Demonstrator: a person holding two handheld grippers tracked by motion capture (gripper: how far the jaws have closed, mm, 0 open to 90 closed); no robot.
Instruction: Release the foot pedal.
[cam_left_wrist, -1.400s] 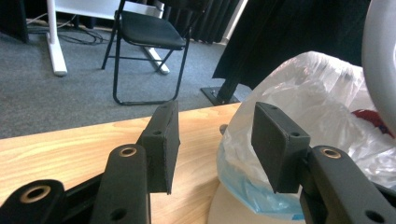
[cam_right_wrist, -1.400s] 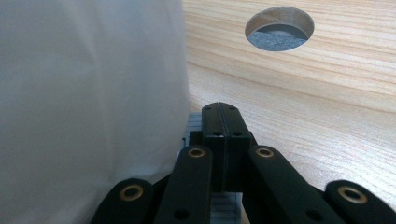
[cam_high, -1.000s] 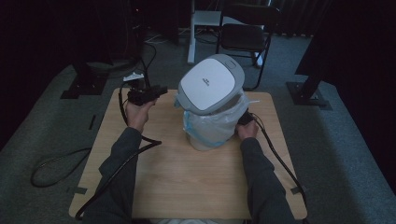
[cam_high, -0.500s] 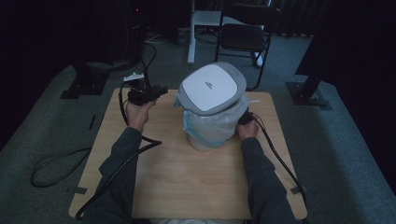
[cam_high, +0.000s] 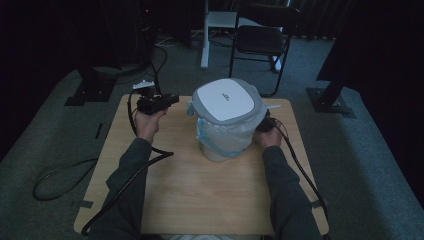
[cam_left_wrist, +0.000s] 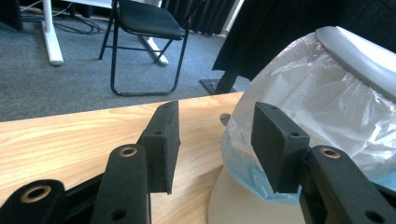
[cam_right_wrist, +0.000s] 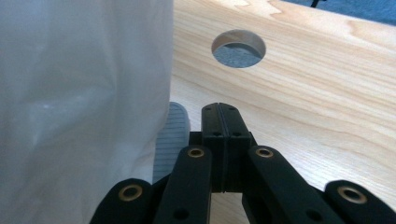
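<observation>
No text, number or sign could be read anywhere in these pictures. The white lid of the bin carried a small dark mark near its middle in the high view, but it was too small and blurred to make out as a word or brand. The plastic liner, the wooden table and the black jaws in both gripper views bore no lettering that showed.
</observation>
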